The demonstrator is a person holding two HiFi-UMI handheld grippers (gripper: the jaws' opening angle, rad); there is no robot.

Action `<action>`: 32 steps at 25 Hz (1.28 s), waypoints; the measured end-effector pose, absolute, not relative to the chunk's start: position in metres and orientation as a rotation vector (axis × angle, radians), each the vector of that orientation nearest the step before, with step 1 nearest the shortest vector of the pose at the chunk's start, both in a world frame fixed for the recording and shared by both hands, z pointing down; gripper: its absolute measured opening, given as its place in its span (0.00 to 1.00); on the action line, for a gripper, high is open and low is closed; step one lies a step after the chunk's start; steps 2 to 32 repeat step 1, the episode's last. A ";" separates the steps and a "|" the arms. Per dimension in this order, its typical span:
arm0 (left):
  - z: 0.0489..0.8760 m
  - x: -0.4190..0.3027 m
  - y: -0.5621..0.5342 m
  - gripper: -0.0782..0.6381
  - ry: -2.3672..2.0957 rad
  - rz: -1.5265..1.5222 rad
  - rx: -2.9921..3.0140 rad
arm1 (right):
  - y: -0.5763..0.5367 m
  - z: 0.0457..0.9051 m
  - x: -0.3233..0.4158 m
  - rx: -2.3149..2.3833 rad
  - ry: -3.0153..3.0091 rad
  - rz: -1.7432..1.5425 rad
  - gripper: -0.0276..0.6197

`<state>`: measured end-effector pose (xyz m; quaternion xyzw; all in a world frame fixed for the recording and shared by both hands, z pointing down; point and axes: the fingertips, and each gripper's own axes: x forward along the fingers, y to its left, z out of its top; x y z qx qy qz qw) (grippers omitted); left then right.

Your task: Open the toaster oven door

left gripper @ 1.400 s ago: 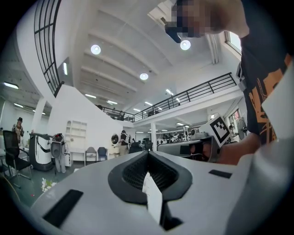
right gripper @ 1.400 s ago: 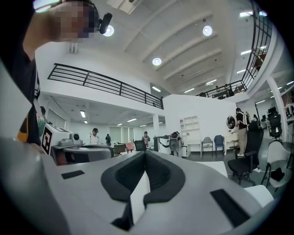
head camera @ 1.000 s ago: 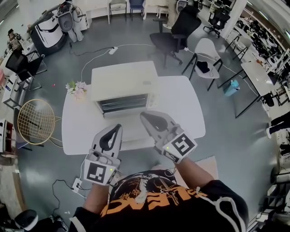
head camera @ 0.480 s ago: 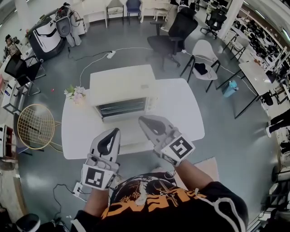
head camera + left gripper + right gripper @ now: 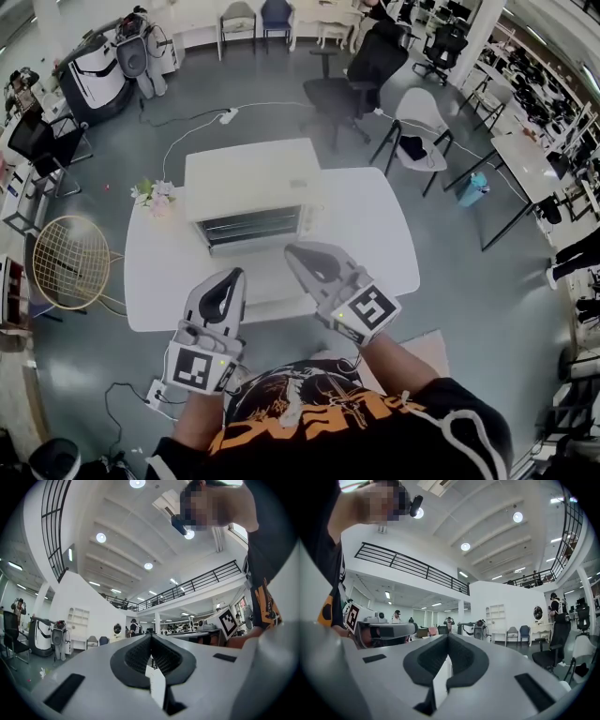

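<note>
L gripper [image 5: 232, 277] and R gripper [image 5: 293, 253] hover over the table's [image 5: 375, 234] near edge, both w/ jaws pressed together on nothing, so I judge no grab is under way. Oven [image 5: 251, 178] stands mid-table, door [image 5: 253, 225] facing me just ahead of the R tip. That makes R the handier one to reach it, imo.

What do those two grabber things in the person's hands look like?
The left gripper and the right gripper look the same: pale grey plastic shells that narrow to a point, each with a dark, ribbed, teardrop-shaped hollow between the jaws. Each carries a white marker cube with a black square pattern, the left one and the right one. The person wears a black T-shirt with orange print.
</note>
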<state>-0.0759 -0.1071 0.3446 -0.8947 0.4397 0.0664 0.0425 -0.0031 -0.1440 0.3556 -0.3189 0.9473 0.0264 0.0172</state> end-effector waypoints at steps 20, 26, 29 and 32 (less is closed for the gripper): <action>0.346 -0.077 -0.107 0.14 1.345 0.202 -2.739 | -0.144 0.356 -0.004 -0.991 2.943 0.081 0.06; 0.346 -0.077 -0.107 0.14 1.345 0.202 -2.739 | -0.144 0.356 -0.004 -0.991 2.943 0.081 0.06; 0.346 -0.077 -0.107 0.14 1.345 0.202 -2.739 | -0.144 0.356 -0.004 -0.991 2.943 0.081 0.06; 0.346 -0.077 -0.107 0.14 1.345 0.202 -2.739 | -0.144 0.356 -0.004 -0.991 2.943 0.081 0.06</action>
